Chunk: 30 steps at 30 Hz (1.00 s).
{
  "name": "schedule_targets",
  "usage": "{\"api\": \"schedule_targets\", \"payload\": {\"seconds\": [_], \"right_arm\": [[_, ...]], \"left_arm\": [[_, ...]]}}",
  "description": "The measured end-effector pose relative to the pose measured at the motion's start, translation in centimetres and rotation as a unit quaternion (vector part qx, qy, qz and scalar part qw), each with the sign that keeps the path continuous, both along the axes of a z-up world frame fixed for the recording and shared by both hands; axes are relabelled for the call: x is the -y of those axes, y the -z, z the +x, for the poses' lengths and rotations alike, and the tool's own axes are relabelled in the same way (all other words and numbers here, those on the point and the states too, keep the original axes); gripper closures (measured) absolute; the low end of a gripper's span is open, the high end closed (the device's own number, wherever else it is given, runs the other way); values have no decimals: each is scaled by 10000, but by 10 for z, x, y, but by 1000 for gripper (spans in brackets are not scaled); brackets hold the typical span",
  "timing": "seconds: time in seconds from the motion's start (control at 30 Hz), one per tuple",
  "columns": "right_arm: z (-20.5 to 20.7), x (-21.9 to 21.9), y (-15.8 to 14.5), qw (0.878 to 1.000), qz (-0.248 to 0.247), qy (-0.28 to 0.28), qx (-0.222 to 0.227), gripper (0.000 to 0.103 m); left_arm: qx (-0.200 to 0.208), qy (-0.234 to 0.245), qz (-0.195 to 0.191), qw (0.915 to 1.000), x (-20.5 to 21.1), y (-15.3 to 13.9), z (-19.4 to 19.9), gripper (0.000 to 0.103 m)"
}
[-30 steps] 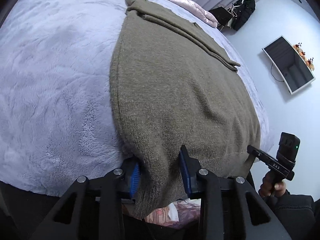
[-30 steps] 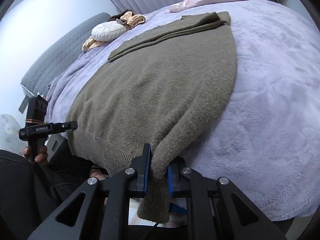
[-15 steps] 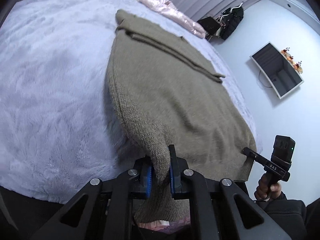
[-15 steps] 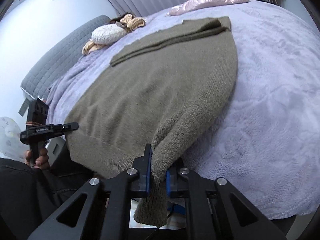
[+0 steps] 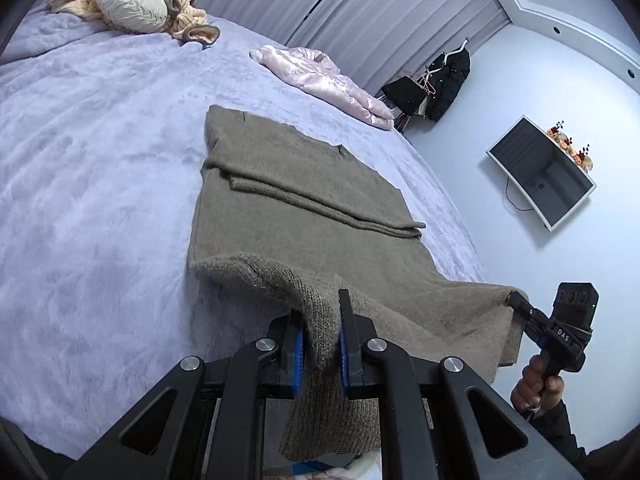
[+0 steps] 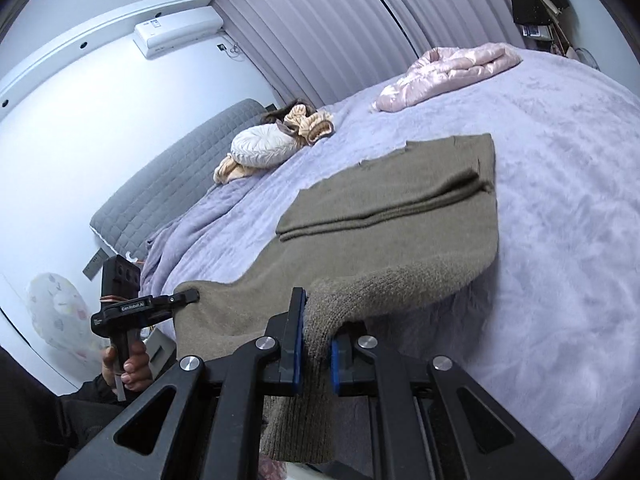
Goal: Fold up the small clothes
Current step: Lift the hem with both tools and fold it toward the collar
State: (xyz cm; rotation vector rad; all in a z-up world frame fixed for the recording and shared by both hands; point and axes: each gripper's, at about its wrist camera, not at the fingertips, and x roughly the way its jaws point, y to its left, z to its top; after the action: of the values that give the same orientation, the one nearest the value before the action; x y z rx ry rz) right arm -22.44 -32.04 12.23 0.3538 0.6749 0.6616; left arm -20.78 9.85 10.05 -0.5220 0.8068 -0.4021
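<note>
Since the earlier frames the hem end of the olive-brown knitted sweater point(image 5: 304, 208) has risen off the bed and travelled toward the collar; a second ago it lay flat and draped over the bed edge, and the left jaws, then standing wide about the hem, have closed on it.

The lilac plush bedspread point(image 5: 92, 184) carries the garment. The sweater's far half lies flat, with its sleeves folded across the chest in a long band. The near half hangs in the air as a sagging sheet between the two tools. A pink quilted jacket point(image 5: 328, 76) and a white round pleated cushion point(image 5: 132, 0) lie well apart at the far side.

Judgement: the step in hand is the hem-to-collar fold. To do it well, both corners should advance level and taut, so that the sag between them does not land as a crease, and the hem should come down square on the collar edge before release.

The left gripper point(image 5: 322, 344) is clamped narrow on the left hem corner, ribbed cloth hanging below the blue pads. The right gripper point(image 6: 314, 354) is likewise pinched on the right hem corner, a tail of ribbing trailing beneath it.
</note>
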Motion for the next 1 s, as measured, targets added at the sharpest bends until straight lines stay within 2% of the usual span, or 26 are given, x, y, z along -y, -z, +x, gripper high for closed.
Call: {"api": "schedule_targets", "payload": {"seconds": [0.17,0.3,0.57,1.0], "right_arm": [[27,-6,-23,9997,-144,162,139,92],[51,-6,-33,9990,-244,360,119,92],[93,-5,-40,9970,-359,692,0,92],[153,-13,-38,9950,-341,906,-252,92]], "left_arm": [[179,-73,154,9997,8,-22,30,88],[215,-150,100,9996,8,-32,59,88],[207,-352,-168,9990,0,-37,93,88],[-28,-620,-349,9975,-7,-33,145,88]]}}
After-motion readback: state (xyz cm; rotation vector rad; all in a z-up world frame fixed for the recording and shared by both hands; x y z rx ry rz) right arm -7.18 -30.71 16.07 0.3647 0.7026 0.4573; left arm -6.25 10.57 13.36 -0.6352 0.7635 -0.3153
